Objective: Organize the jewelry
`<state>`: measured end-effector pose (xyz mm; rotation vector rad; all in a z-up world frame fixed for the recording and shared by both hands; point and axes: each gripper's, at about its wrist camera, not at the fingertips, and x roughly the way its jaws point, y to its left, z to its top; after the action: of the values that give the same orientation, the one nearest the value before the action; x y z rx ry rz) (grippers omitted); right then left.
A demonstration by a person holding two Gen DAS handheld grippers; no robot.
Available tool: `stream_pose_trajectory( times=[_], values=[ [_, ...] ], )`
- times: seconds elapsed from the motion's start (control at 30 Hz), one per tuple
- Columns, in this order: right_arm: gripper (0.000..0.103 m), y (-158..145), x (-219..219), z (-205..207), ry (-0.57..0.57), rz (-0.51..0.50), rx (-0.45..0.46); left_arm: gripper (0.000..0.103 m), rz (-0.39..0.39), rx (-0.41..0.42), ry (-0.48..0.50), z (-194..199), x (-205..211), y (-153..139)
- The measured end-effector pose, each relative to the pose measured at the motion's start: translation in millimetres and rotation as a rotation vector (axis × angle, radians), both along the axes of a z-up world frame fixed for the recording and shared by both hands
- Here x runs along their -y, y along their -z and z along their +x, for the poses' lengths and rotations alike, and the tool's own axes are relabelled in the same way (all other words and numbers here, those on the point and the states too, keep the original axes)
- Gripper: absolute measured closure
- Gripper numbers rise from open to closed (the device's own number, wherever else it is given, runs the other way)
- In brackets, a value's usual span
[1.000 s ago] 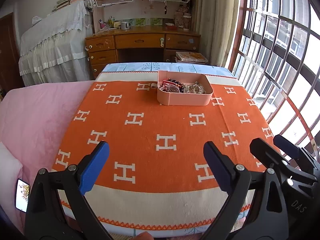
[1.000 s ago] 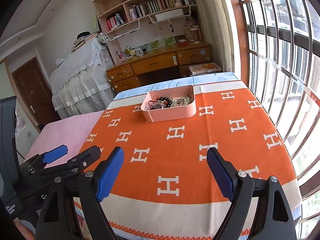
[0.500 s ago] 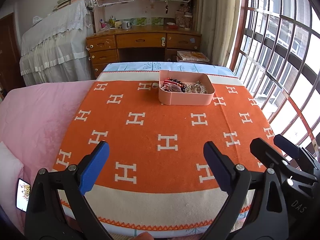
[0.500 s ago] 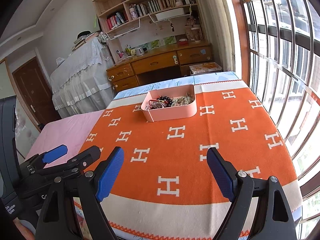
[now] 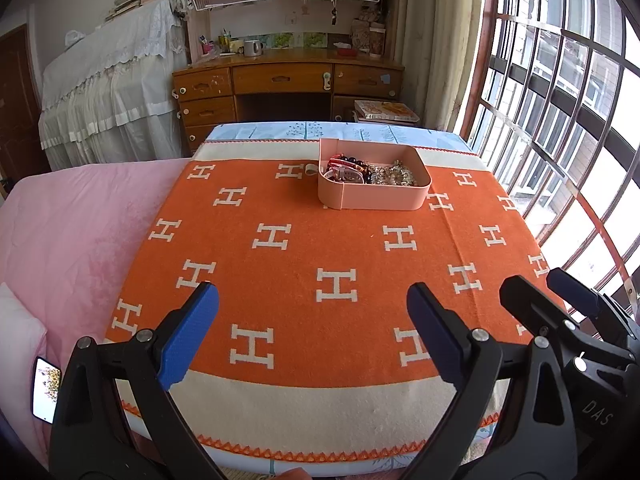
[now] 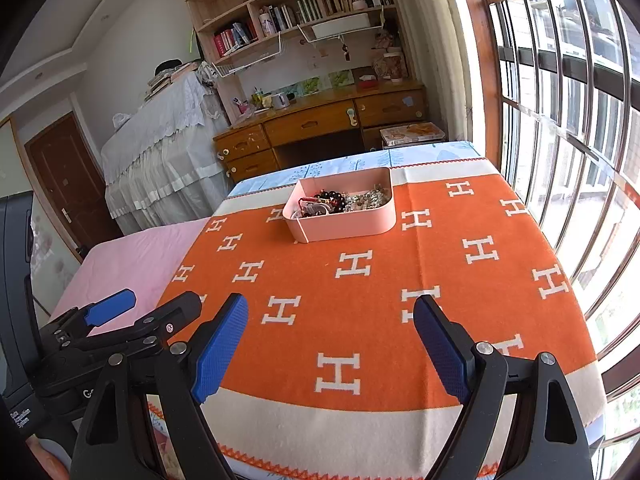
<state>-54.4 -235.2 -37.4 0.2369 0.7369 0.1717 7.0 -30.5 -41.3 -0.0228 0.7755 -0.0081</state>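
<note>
Here, going from left to right, a pink blanket lies on the left side, with a phone at its near edge. Next to it comes the orange blanket with white H shapes on it.

The left gripper hangs low over the near edge of the orange blanket. Its jaws are spread wide and hold nothing. The right gripper is just beside it, over the same near edge. Its jaws are spread wide too, and they are empty.

Far across the orange blanket sits a pink tray. The jewelry is all in a pile inside it. There are dark and red beads on the left and shiny silver pieces on the right. A small pale thing lies on the blanket just to the left of the tray; it is too small to tell what it is. Both grippers are well apart from the tray.

How far along is the job? All the jewelry I can see is in the tray, and no other jewelry shows on the blanket. That could mean the pieces have been gathered up and the job is near its end. Or it could mean the mixed pile is waiting to be sorted. These pictures cannot tell which.

To the right is a big window with bars.
</note>
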Motion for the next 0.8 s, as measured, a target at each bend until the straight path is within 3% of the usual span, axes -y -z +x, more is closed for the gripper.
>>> stream_pose_trajectory(
  times=[0.8],
  values=[
    [0.017,-0.7,0.2,0.6,0.001,0.0,-0.002,0.009,-0.015,-0.012,0.002,0.1,-5.6,4.8]
  ],
)
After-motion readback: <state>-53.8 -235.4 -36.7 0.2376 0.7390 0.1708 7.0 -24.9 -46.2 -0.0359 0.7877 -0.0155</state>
